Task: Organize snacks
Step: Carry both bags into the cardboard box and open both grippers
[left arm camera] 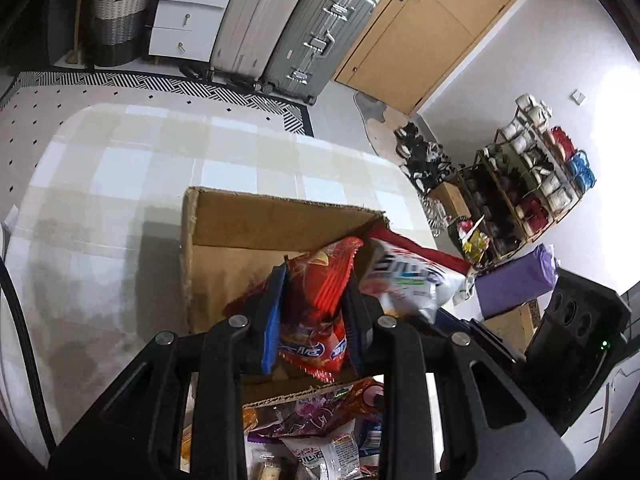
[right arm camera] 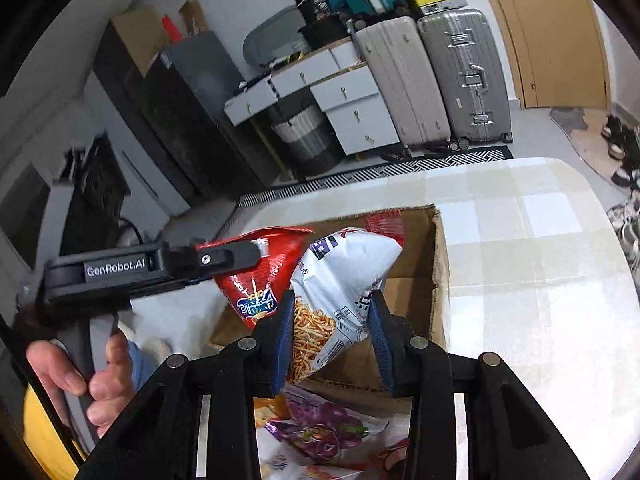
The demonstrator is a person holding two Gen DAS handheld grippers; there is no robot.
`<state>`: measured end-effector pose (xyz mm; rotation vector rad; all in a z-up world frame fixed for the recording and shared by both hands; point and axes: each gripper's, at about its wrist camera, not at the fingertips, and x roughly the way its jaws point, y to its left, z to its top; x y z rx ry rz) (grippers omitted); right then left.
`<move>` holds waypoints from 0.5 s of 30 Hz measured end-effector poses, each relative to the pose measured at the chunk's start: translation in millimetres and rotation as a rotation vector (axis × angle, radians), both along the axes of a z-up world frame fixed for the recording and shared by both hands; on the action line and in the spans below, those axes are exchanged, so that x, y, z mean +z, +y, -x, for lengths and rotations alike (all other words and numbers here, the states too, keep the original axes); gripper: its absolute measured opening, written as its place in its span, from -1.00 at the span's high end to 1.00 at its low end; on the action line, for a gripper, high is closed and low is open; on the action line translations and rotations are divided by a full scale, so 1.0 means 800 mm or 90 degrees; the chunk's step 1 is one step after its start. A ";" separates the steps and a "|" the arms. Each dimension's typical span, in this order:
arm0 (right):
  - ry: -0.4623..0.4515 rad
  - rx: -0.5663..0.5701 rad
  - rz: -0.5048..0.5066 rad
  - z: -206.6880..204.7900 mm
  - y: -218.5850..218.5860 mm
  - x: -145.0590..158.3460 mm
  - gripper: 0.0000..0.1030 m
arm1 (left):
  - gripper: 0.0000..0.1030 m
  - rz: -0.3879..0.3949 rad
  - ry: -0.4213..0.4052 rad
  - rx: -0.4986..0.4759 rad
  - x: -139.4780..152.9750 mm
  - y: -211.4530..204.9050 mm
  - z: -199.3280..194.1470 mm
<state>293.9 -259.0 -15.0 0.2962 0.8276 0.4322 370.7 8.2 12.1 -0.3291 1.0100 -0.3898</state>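
An open cardboard box (left arm camera: 224, 220) stands on the checked table; it also shows in the right wrist view (right arm camera: 438, 264). My left gripper (left arm camera: 314, 312) is shut on a red snack bag (left arm camera: 320, 292) and holds it above the box; the same gripper (right arm camera: 240, 256) and red bag (right arm camera: 256, 284) show from the side in the right wrist view. My right gripper (right arm camera: 332, 328) is shut on a white snack bag with a picture of thin fried sticks (right arm camera: 340, 276), beside the red bag over the box. This white bag (left arm camera: 408, 280) shows at the right of the left wrist view.
Several loose snack packets, one purple (left arm camera: 316, 416), lie on the table in front of the box (right arm camera: 324, 428). Suitcases (left arm camera: 296, 28), white drawers (left arm camera: 188, 12) and a woven basket stand beyond the table. A shoe rack (left arm camera: 528, 176) stands at the right wall.
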 end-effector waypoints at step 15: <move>0.002 0.006 0.100 -0.006 0.018 -0.022 0.29 | 0.57 -0.038 0.001 -0.007 -0.022 -0.015 -0.003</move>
